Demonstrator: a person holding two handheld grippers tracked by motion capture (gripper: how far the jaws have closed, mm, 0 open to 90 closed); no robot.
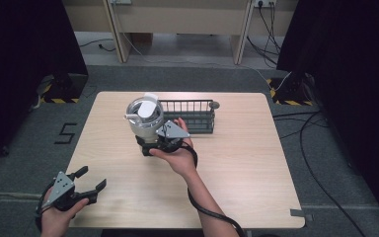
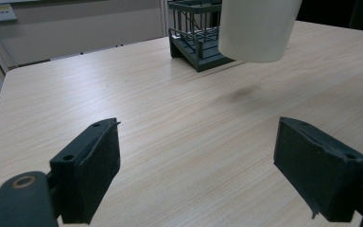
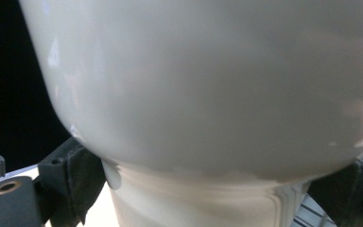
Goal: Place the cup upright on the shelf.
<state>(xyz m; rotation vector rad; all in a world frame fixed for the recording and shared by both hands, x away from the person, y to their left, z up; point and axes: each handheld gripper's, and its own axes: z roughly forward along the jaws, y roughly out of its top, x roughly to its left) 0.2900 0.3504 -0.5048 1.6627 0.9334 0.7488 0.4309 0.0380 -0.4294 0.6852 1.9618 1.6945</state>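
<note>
A white lidded cup (image 1: pixel 144 118) is held up over the middle of the wooden table (image 1: pixel 237 168), a little in front of a dark wire rack (image 1: pixel 190 116). My right gripper (image 1: pixel 150 144) is shut on the cup's narrower lower part. In the right gripper view the cup's pale body (image 3: pixel 217 85) bulges above the gripper (image 3: pixel 208 191), one black jaw at each side. My left gripper (image 1: pixel 92 178) rests open near the table's front left corner, nothing between its pads (image 2: pixel 94 165). The left gripper view shows the cup's base (image 2: pixel 257 28) hanging above the table, its shadow below.
The wire rack (image 2: pixel 196 45) stands at the back centre of the table. Black curtains hang at both sides of the room, cables (image 1: pixel 316 163) run over the grey floor at the right, and a wooden desk (image 1: pixel 177 19) stands beyond the table.
</note>
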